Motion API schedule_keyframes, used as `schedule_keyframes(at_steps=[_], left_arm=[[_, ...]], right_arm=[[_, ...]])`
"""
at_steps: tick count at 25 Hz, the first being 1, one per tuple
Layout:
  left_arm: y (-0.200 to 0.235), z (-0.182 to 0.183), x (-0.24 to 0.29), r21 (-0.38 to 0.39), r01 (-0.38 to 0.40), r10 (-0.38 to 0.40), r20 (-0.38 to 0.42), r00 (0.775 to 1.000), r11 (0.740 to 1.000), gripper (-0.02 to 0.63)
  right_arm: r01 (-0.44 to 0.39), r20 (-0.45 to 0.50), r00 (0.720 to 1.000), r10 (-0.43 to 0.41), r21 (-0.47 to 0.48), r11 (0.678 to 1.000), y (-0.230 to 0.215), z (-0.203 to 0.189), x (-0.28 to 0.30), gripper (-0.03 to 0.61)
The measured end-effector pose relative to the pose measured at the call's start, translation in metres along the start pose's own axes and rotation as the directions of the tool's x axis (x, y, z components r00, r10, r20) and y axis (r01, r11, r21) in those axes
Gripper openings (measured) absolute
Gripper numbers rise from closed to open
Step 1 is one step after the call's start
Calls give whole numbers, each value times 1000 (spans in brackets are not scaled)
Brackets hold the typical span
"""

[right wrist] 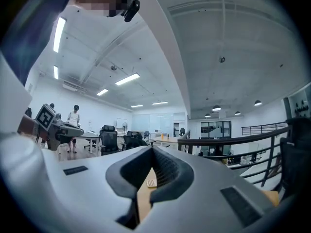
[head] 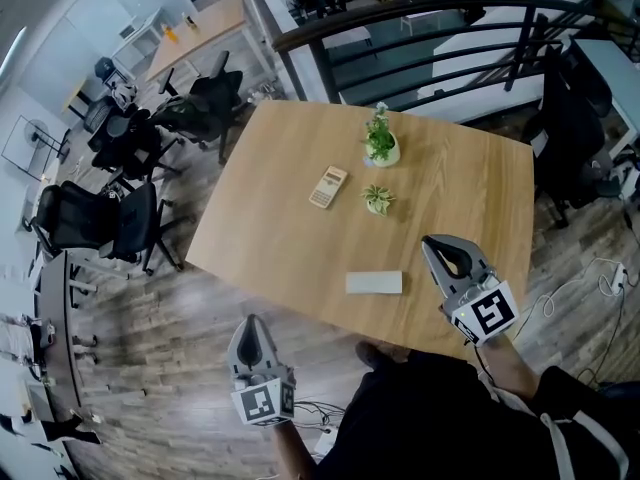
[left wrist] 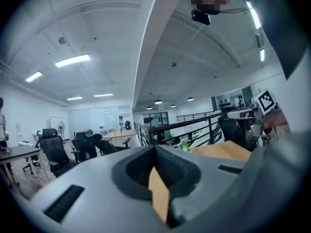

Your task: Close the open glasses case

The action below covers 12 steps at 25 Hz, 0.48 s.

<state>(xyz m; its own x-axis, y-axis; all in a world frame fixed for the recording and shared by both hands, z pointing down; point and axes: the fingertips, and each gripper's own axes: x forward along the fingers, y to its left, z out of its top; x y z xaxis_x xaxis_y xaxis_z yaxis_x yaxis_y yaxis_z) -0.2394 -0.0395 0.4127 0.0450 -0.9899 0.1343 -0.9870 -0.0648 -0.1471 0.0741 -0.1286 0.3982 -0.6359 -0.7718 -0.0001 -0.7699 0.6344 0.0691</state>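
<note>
Glasses case: the pale, flat case (head: 374, 283) lies close to the near edge of the desk (head: 280, 218). Its lid looks down already, but I cannot tell whether it is latched.
Right gripper: (head: 432, 246) clenched on nothing, held over the near right corner, near the case.
Left gripper: (head: 250, 326) clenched and empty, off the near edge, above the floor.
Risk: pressing the lid with nothing bracing the case could slide it over the near edge.
Further off: calculator (head: 328, 186) and potted plant (head: 380, 140) mid-desk, well apart from the case.

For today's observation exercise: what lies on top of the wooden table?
A glasses case, a calculator, a taller plant and a smaller plant. The case looks shut, hiding its inside.
</note>
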Motion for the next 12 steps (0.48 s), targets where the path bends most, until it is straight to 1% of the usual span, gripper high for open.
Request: schedule_keyframes(at_steps=[2, 6, 9, 12], left_arm=[[0, 0, -4, -15, 0, 0, 9, 1000, 1000, -2], [3, -5, -6, 39, 7, -7, -2, 1000, 999, -2], [0, -2, -6, 25, -1, 1, -4, 1000, 1000, -2], [2, -4, -7, 32, -9, 9, 3, 1000, 999, -2]], right_arm=[[-5, -2, 1000, 5, -9, 1000, 1, 1, -1, 14], [-20, -3, 1000, 20, -18, 1000, 5, 5, 1, 14], [-55, -32, 998, 55, -2, 998, 8, 1, 4, 14], [-66, -37, 997, 66, -5, 998, 11, 0, 6, 14]])
